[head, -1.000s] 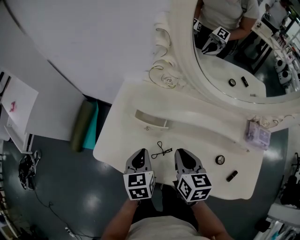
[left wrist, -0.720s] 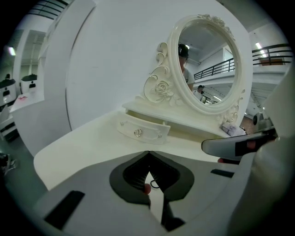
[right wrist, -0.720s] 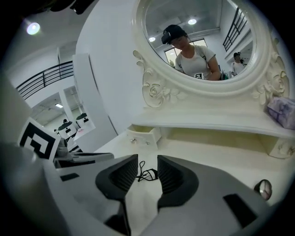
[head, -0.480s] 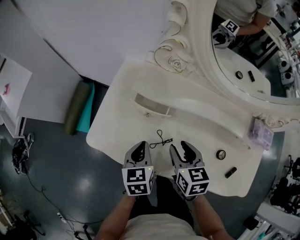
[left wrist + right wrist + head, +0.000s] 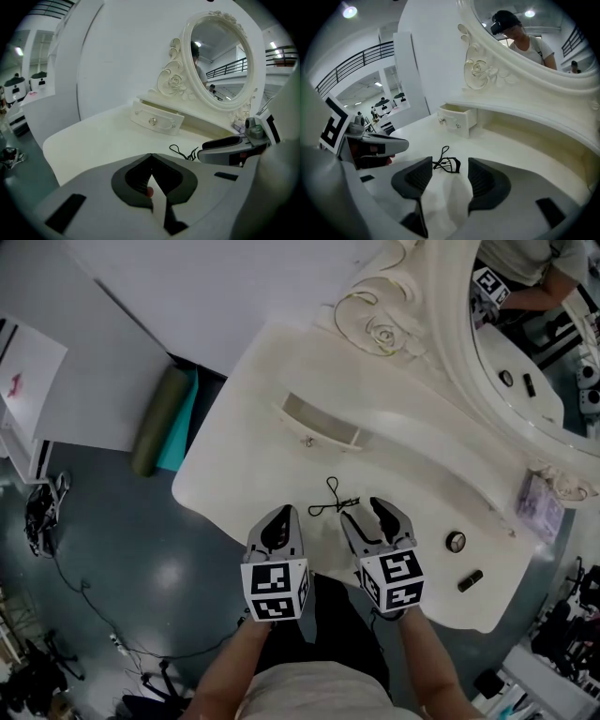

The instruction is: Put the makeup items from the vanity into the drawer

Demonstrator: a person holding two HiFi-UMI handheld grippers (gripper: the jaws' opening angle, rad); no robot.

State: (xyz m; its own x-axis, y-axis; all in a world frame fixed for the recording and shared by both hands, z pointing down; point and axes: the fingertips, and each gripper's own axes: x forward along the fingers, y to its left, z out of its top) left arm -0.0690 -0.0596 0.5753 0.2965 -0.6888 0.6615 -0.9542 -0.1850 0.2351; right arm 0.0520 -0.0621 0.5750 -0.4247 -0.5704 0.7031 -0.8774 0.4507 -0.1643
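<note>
A black eyelash curler [image 5: 335, 500] [image 5: 451, 164] [image 5: 183, 152] lies on the white vanity top [image 5: 244, 474], near its front edge. My right gripper [image 5: 367, 514] [image 5: 450, 182] sits just behind it, jaws opening. The curler lies at the mouth of the jaws, with no pad touching it. My left gripper [image 5: 279, 521] [image 5: 151, 158] hovers beside it at the front edge, shut and empty. The small drawer [image 5: 319, 420] [image 5: 457, 119] [image 5: 157, 121] under the mirror shelf stands open. A round compact [image 5: 456, 541] and a dark lipstick tube [image 5: 471, 580] lie to the right.
An ornate oval mirror [image 5: 525, 362] rises behind the raised shelf [image 5: 422, 460]. A purple box [image 5: 541, 505] sits at the shelf's right end. A rolled green mat [image 5: 157, 418] leans by the wall at the left. Cables lie on the dark floor [image 5: 84, 615].
The right gripper's jaws have gone from shut to wide apart, and it has edged up to the eyelash curler. The left gripper stays shut at the front edge.
</note>
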